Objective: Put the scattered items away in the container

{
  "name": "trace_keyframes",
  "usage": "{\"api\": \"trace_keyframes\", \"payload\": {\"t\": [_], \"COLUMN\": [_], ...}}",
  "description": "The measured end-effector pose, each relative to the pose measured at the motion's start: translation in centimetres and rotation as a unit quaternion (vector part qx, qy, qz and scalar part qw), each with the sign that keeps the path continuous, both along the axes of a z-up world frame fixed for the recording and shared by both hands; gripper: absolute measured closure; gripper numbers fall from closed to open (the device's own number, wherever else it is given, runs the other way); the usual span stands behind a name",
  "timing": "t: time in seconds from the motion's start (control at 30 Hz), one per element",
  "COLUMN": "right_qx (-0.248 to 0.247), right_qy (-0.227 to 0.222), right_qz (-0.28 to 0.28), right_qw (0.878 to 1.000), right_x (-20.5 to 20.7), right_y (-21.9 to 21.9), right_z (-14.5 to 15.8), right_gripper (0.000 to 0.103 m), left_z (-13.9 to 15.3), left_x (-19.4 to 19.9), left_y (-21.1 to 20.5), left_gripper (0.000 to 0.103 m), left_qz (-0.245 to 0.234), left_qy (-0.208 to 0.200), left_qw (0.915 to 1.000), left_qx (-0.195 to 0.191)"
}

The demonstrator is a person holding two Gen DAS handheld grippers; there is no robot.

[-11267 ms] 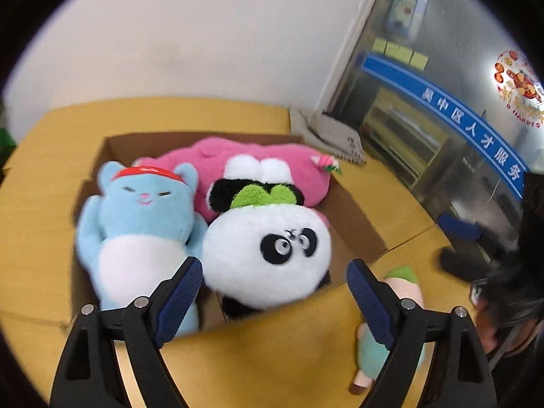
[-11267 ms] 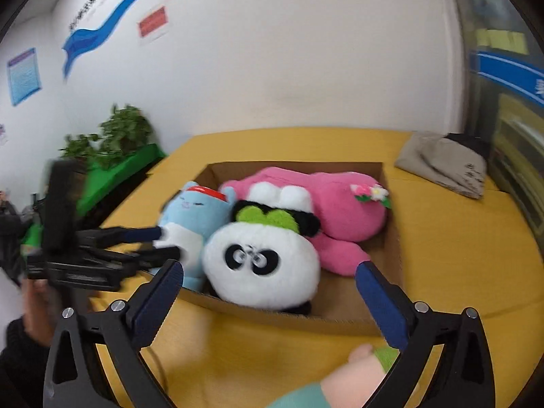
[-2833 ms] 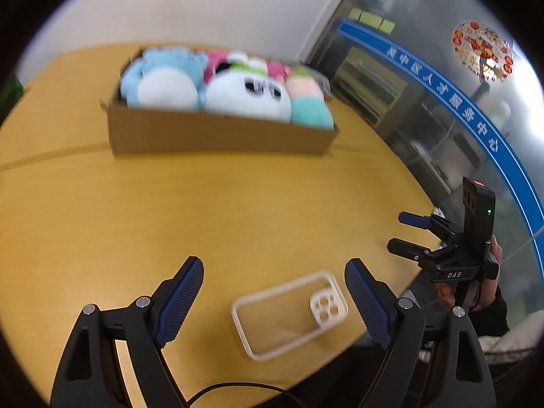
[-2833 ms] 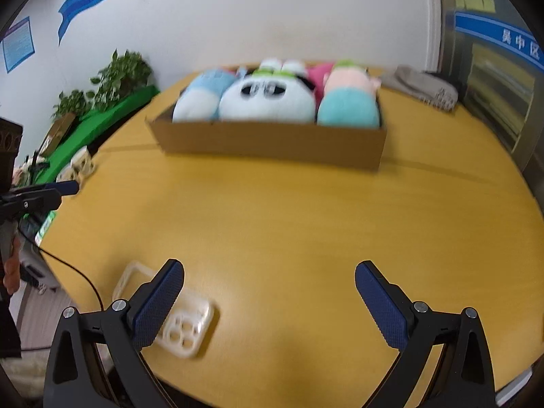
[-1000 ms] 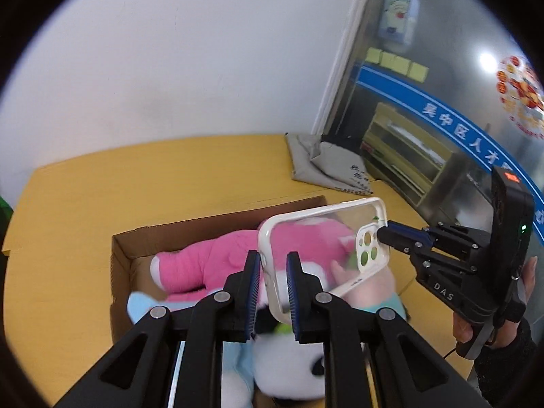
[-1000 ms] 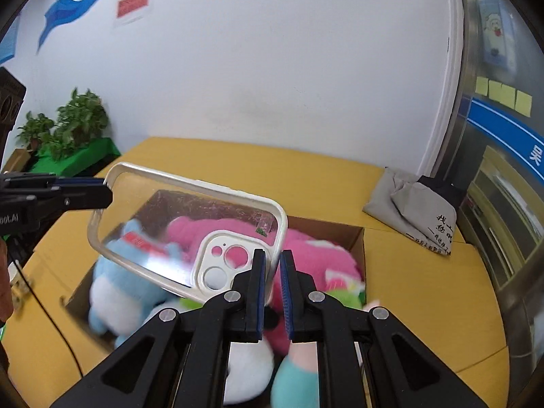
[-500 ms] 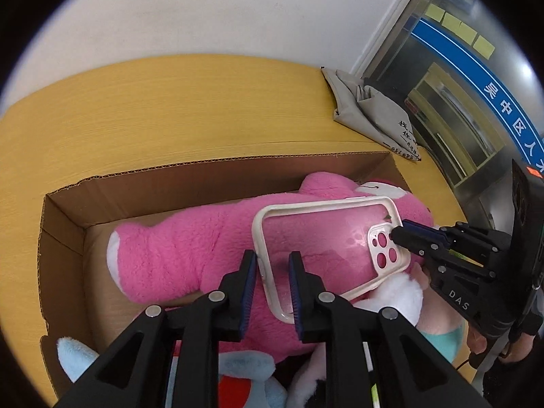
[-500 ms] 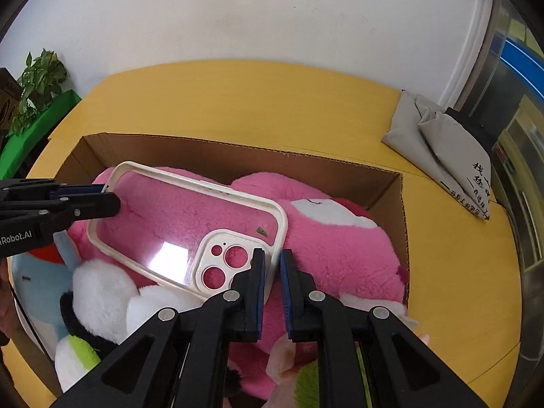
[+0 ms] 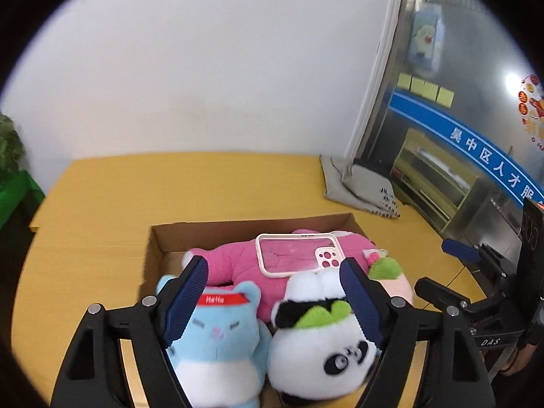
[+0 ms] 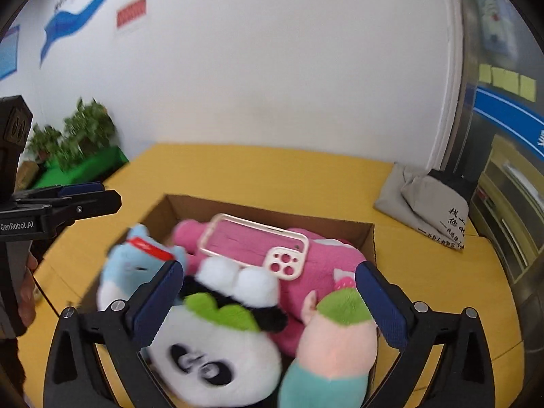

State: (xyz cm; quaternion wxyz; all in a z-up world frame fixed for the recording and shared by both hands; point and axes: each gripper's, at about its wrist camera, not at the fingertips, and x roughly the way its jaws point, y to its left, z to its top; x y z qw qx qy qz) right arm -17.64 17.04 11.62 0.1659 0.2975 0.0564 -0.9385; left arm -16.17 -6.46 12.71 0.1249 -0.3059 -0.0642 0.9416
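— Left wrist view, item one?

— Phone case point(image 9: 295, 254): clear back, cream rubbery rim, rounded rectangle. It lay flat on the pink plush point(image 9: 238, 267) inside the cardboard box point(image 9: 154, 248). Its long axis ran left to right, camera cutout at the right end. My left gripper point(image 9: 273, 297) stood wide, blue ribbed pads point(image 9: 190, 292) apart, holding nothing, above the near toys.

— Other contents there?

— Blue plush cat point(image 9: 217, 343) with a red headband, near left; panda plush point(image 9: 319, 346), white and black fur with a green tuft, near right. Box walls were brown corrugated card, on a yellow table point(image 9: 102, 204). A grey cloth bag point(image 9: 360, 187) sat on the table beyond the box. My right gripper point(image 9: 452, 268) showed at the right edge, fingers parted.

— Right wrist view?

— Same phone case point(image 10: 253, 246), atop the pink plush point(image 10: 319, 272), long axis slanting from far left down to near right, cutout end nearest me. My right gripper point(image 10: 268, 301) was spread wide and empty over the panda plush point(image 10: 210, 353) and a peach-and-teal plush point(image 10: 333, 350) with a green top. The blue cat was blurred at the left.
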Motion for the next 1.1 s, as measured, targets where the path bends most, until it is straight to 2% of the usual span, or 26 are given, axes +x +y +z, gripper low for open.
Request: {"api": "trace_keyframes", "payload": {"t": [0.17, 0.4, 0.77, 1.1], "right_qx": [0.016, 0.020, 0.013, 0.006], "right_qy": [0.034, 0.037, 0.040, 0.033], "right_qz": [-0.019, -0.034, -0.043, -0.048], "right_qw": [0.999, 0.999, 0.998, 0.998], "right_x": [6.6, 12.0, 16.3, 15.9], "right_y": [-1.1, -2.0, -0.9, 0.1], "right_z": [0.6, -1.6, -2.0, -2.6], "right_gripper": [0.000, 0.000, 0.000, 0.000], "left_z": [-0.4, -3.1, -3.4, -3.8], "left_x": [7.3, 12.5, 16.0, 15.5], "left_y": [-0.6, 0.7, 2.8, 3.9], "left_gripper": [0.023, 0.023, 0.023, 0.023], "left_qz": [0.030, 0.035, 0.014, 0.009], "left_qy": [0.015, 0.003, 0.003, -0.001], "left_qw": [0.9994, 0.9994, 0.9999, 0.9999], "left_qx": [0.005, 0.003, -0.006, -0.013]}}
